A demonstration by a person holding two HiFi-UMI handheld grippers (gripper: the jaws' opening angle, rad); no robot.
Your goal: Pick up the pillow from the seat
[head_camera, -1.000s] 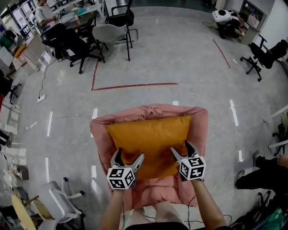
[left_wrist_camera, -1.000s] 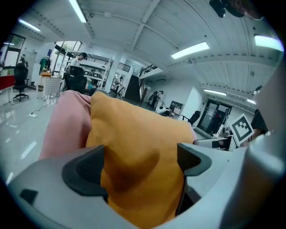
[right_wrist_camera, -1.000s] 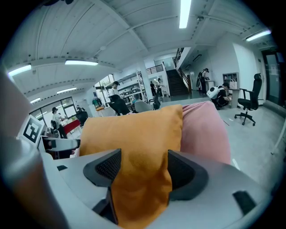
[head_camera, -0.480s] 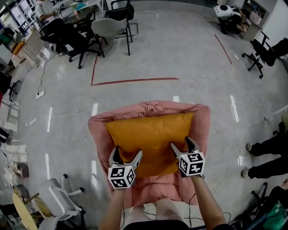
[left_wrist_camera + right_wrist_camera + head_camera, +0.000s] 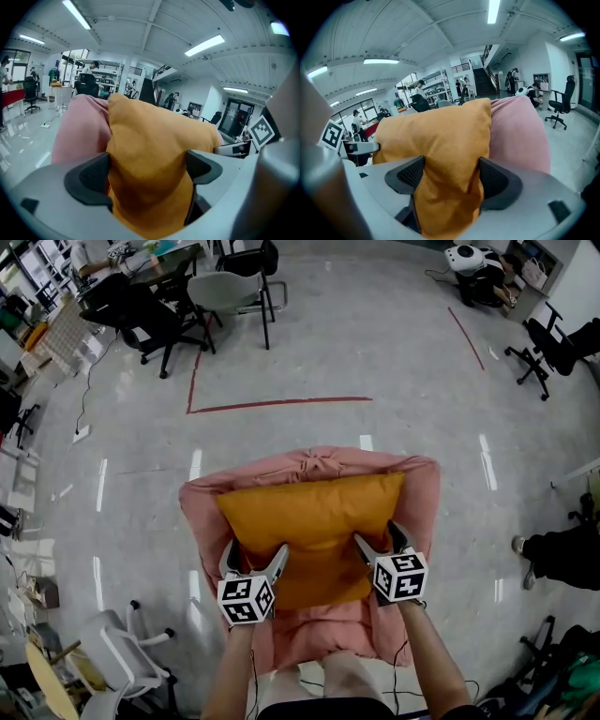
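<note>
- Your left gripper (image 5: 253, 557) had slid forward over the last second, deeper onto the near-left corner of the pillow (image 5: 309, 517). Its fingers stood wide apart, with orange fabric filling the gap and brushing both pads, but nothing looked pinched.
- The pillow itself had not shifted. It lay flat across the seat of the armchair (image 5: 319, 463), its far edge against the backrest.
- Your right gripper (image 5: 378, 538) had crept onto the near-right corner. Its jaws were opening to full spread with the pillow's edge bunched between them, and they had no hold on it yet.
- By my reading, both corners were lined up for a two-sided grab. The squeeze and the lift were both yet to come.
- The armchair was soft, pink and gathered at the back.
- Left of the armchair stood a white chair (image 5: 117, 652). Beyond the armchair a red line (image 5: 281, 404) crossed the glossy floor (image 5: 394, 343), with office chairs (image 5: 230, 287) further off. Right of it, someone's legs (image 5: 562, 559) showed.
</note>
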